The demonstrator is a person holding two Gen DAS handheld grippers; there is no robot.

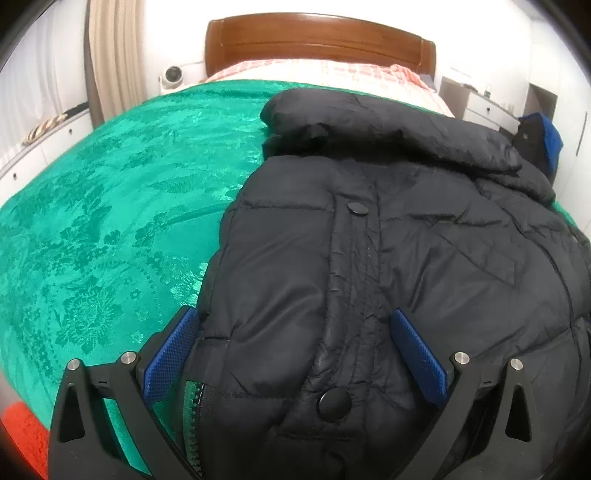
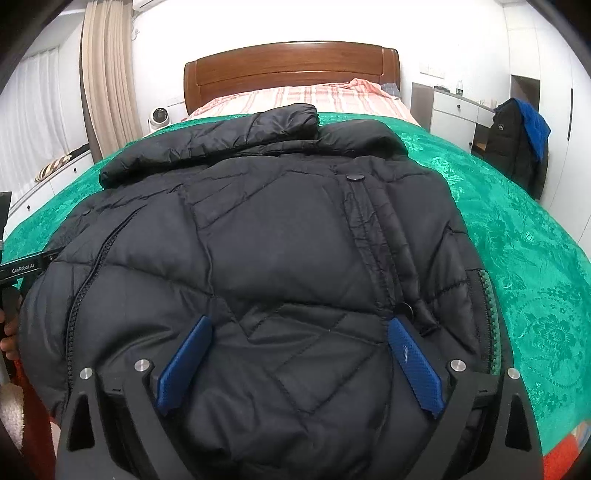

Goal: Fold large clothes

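- A bed with a wooden headboard [image 2: 291,68] stands against a white wall [image 2: 258,26].
- A green patterned bedspread [image 1: 92,221] covers it, with pink striped bedding [image 2: 295,98] near the head.
- Beige curtains [image 2: 107,74] hang at left.
- A small white fan [image 2: 159,116] sits beside the bed.
- White drawers [image 2: 456,114] stand at right.
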